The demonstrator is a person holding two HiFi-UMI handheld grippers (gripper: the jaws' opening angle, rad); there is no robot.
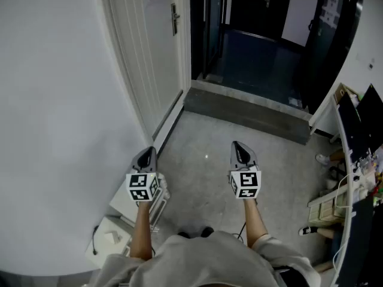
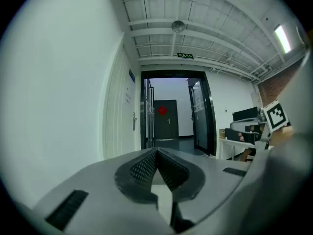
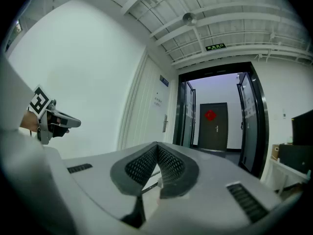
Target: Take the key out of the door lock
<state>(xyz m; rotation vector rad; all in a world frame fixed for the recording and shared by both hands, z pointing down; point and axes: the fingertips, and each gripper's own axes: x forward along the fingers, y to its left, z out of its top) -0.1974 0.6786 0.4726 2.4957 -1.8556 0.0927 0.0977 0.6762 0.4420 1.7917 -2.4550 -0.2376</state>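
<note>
1. The white wall [image 1: 60, 100] fills the left of the head view, and the person stands beside it, facing an open dark doorway [image 1: 257, 34].
2. The white door [image 1: 157, 46] is set in that wall just left of the doorway and looks closed. It is ahead and to the left of both grippers.
3. The left gripper [image 1: 148, 151] is held level and close to the wall, with its marker cube [image 1: 142, 186] toward the person. Its jaws are clenched: in the left gripper view the meshed pads [image 2: 144, 168] meet at their tips with nothing between them.
4. The right gripper [image 1: 238, 145] is held level beside the left one, over bare floor, and points toward the doorway. Its jaws are also pressed together at the tips. The right gripper view shows its pads [image 3: 142, 165] gripping nothing.
5. The lock plate [image 1: 175, 18] is a narrow dark strip on the door's edge nearest the doorway. Its long axis is upright and it carries a lever handle.
6. The key is too small to make out in any view, so which way it points and how its long axis runs cannot be told. The lock that would hold it is well apart from both pairs of jaws, farther down the wall. It is nearer the left gripper's side, and neither gripper touches the door.
</note>
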